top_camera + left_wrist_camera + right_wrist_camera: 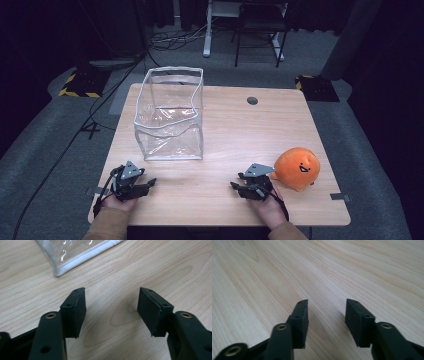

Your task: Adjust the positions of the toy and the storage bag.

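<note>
- We see both tools resting low at the near edge of the bench (pixel 225 130): the left gripper (pixel 148 183) and the right gripper (pixel 236 187), each with jaws apart and nothing between them.
- The clear bag (pixel 170 115) stands open-topped on the left half, beyond the left gripper; its white-edged corner (pixel 75 258) shows in the left gripper view.
- The orange plush toy (pixel 297 168) sits just right of the right gripper.
- We judge nothing is begun; likely next, the right gripper turns to the toy and takes it, while the left steadies the bag.

One clear bag (pixel 170 116), one orange plush toy (pixel 298 168), two hand-held grippers.
</note>
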{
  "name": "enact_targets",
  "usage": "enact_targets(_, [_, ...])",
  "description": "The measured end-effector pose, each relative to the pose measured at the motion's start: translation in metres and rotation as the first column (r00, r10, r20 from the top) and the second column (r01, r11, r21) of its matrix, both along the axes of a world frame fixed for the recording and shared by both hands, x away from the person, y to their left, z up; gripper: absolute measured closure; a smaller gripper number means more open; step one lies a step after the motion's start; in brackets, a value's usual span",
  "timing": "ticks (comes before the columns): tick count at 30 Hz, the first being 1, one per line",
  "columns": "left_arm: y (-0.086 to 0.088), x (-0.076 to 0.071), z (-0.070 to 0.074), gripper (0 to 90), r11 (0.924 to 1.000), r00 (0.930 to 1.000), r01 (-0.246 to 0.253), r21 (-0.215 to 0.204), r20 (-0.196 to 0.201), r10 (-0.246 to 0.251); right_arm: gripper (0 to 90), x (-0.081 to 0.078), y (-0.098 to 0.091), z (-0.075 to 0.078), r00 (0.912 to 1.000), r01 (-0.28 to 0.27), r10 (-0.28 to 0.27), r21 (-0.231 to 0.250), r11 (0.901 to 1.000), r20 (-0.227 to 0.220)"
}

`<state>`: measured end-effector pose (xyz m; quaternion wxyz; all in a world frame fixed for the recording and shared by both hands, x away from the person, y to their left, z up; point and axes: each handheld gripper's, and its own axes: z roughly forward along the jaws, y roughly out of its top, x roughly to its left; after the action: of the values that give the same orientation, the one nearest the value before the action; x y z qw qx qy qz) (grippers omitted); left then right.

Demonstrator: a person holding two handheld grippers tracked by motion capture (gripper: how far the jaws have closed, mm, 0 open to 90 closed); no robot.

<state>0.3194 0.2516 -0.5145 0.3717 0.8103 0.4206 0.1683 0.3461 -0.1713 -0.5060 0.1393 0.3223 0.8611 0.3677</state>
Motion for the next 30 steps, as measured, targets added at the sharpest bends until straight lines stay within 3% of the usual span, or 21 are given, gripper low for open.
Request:
enact_targets(2, [0.003,-0.002,0.003,43.1,0.9995,1.0000,0.001,-0.031,0.009,-0.001,58.5,0.003,0.003,0.003,0.9994,-0.007,0.007,0.015,0.9999,-0.034])
enact_targets(3, [0.003,-0.002,0.003,43.2,0.9995,1.0000,0.001,-0.031,0.009,-0.001,58.5,0.003,0.003,0.003,0.9994,-0.007,0.007,0.015,0.9999,-0.034])
enact_targets(8, [0.012,-0.003,0.011,43.2,0.9913,0.9994,-0.002,-0.132,0.035,0.007,60.3,0.004,0.014,0.019,0.9984,-0.054,0.054,0.000,0.9985,-0.015])
enact_targets(13, [0.015,-0.007,0.014,41.3,0.9884,0.9988,0.008,-0.152,0.048,-0.001,60.3,0.009,0.020,0.030,0.9974,-0.069,0.069,0.010,0.9976,-0.023])
enact_targets(19, [0.020,-0.020,0.022,39.7,0.9817,0.9997,0.005,-0.190,0.026,0.000,59.8,0.025,0.033,0.045,0.9948,-0.092,0.094,0.038,0.9950,-0.039])
enact_targets(22, [0.023,-0.027,0.026,39.8,0.9801,0.9991,-0.013,-0.198,0.038,0.021,61.5,0.037,0.047,0.056,0.9914,-0.128,0.128,0.026,0.9915,-0.025])
enact_targets(24, [0.026,-0.033,0.028,39.9,0.9751,0.9976,-0.046,-0.217,0.040,0.056,63.6,0.043,0.055,0.060,0.9901,-0.139,0.139,0.015,0.9902,-0.017])
enact_targets(30, [0.033,-0.036,0.033,36.5,0.9645,0.9922,-0.102,-0.243,0.045,0.116,66.2,0.068,0.073,0.070,0.9914,-0.130,0.130,0.012,0.9914,-0.015])
